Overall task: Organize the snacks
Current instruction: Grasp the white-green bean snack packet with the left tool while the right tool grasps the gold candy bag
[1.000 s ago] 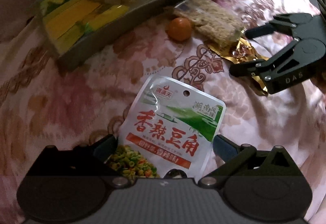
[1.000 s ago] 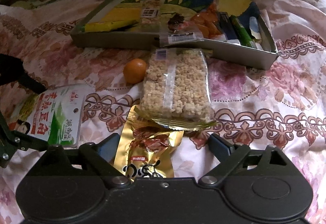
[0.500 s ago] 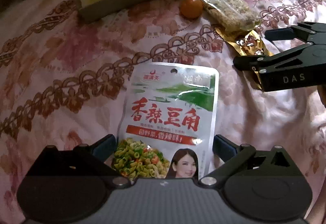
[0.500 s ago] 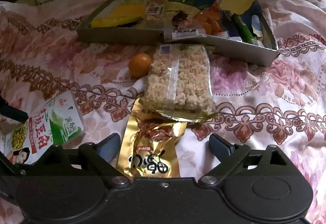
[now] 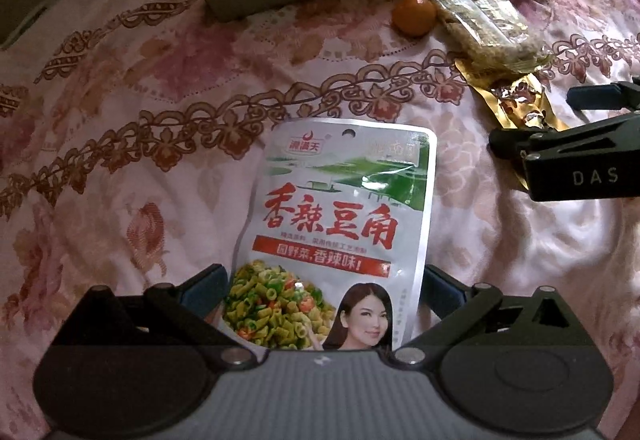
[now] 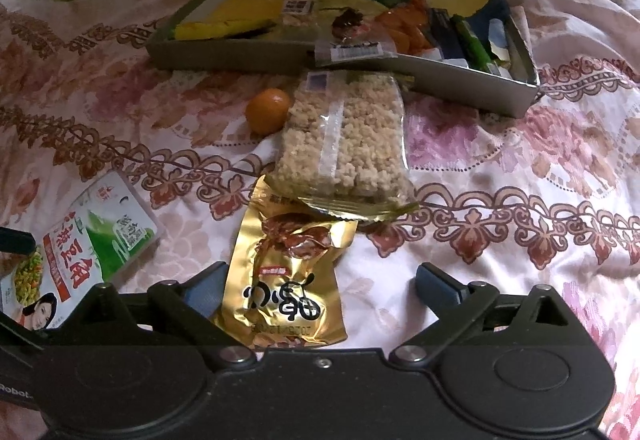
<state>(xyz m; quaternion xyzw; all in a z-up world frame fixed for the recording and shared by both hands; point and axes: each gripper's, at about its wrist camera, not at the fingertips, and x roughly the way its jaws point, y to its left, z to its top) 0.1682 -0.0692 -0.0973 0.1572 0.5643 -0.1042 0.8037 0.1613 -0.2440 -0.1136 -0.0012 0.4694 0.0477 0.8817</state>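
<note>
A white and green bean snack pouch (image 5: 340,224) lies flat on the floral bedspread, its lower end between the fingers of my open left gripper (image 5: 320,284); it also shows in the right wrist view (image 6: 76,260). A gold foil pouch (image 6: 288,272) lies with its near end between the fingers of my open right gripper (image 6: 320,284), closer to the left finger. A clear pack of puffed rice bars (image 6: 344,143) overlaps the gold pouch's far end. A small orange (image 6: 267,110) sits beside the rice pack. My right gripper also shows in the left wrist view (image 5: 560,119).
A shallow grey box (image 6: 224,57) holding several snacks stands at the far side of the bed (image 6: 520,167); one clear packet (image 6: 352,47) hangs over its front wall. Pink bedding is heaped behind the box.
Both grippers have drawn back toward me, so more of each pouch shows between the fingers. The box and the orange look farther away. Nothing was gripped.
</note>
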